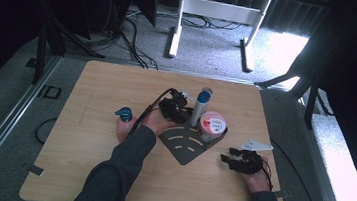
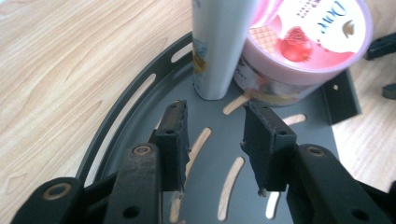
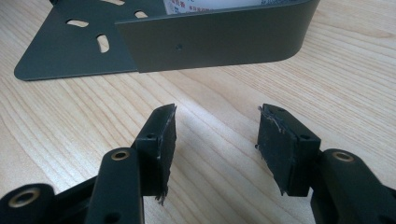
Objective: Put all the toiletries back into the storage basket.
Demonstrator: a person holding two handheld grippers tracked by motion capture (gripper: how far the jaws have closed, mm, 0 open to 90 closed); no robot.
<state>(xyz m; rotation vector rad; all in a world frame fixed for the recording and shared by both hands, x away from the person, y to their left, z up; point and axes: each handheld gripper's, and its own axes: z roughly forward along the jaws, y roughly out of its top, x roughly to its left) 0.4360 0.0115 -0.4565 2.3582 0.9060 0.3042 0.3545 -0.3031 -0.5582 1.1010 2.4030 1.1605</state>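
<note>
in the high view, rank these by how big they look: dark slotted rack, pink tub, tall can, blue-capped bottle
1. Rack, clearly the largest.
2. Can and tub look about alike: the can taller and slimmer, the tub wider. Not ranked.
3. Bottle, smallest, though the left hand hides part of it.

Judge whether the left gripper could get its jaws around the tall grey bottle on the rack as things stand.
Probably yes. The left gripper is open and empty, pointing at the bottle across bare rack. The pink tub stands right beside the bottle, crowding one jaw.
</note>
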